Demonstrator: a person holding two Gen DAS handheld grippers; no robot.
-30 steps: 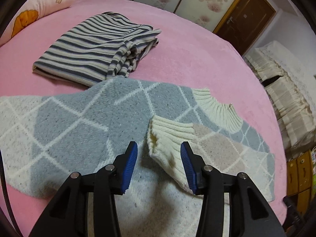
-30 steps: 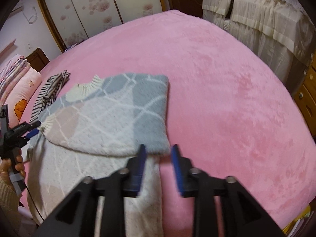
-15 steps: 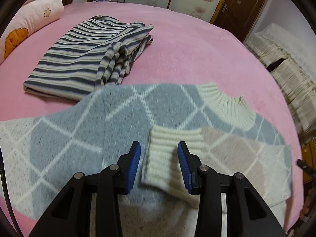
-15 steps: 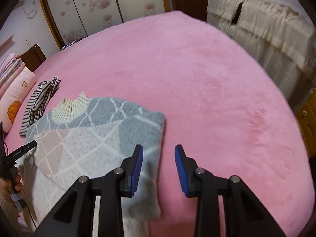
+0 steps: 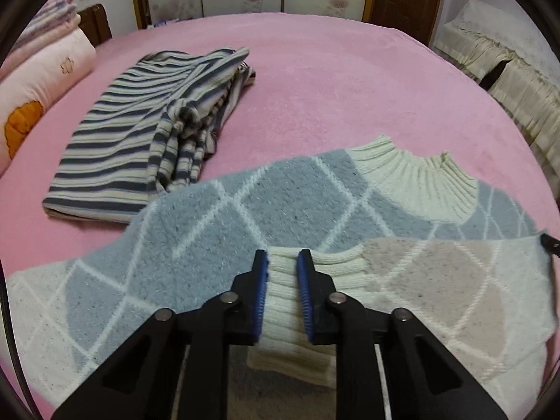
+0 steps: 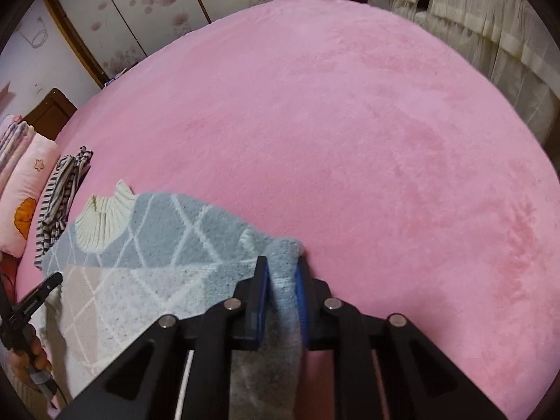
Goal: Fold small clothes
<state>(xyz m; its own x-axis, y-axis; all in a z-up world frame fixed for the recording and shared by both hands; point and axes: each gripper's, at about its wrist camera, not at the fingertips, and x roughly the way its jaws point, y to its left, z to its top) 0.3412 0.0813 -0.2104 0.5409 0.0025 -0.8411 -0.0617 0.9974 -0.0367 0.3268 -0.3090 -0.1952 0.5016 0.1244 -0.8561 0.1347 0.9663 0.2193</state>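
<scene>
A grey, cream and beige diamond-pattern sweater (image 5: pixel 224 217) lies on the pink bed, one sleeve folded across its body. My left gripper (image 5: pixel 282 262) is shut on that sleeve's cream ribbed cuff (image 5: pixel 290 301). The cream ribbed collar (image 5: pixel 420 182) lies further off to the right. In the right wrist view the same sweater (image 6: pixel 168 245) lies at lower left. My right gripper (image 6: pixel 281 266) is shut on the sweater's grey folded edge (image 6: pixel 283 273). The left gripper (image 6: pixel 38 294) shows at the far left there.
A folded navy and cream striped garment (image 5: pixel 154 133) lies beyond the sweater on the left. A pink pillow (image 5: pixel 38 84) sits at the far left. The pink bed (image 6: pixel 350 133) stretches far to the right. A cream draped cover (image 5: pixel 518 80) stands beside the bed.
Both grippers were open and have closed. The left moved forward over the cuff and shut on it. The right moved onto the sweater's grey edge and shut on it.
</scene>
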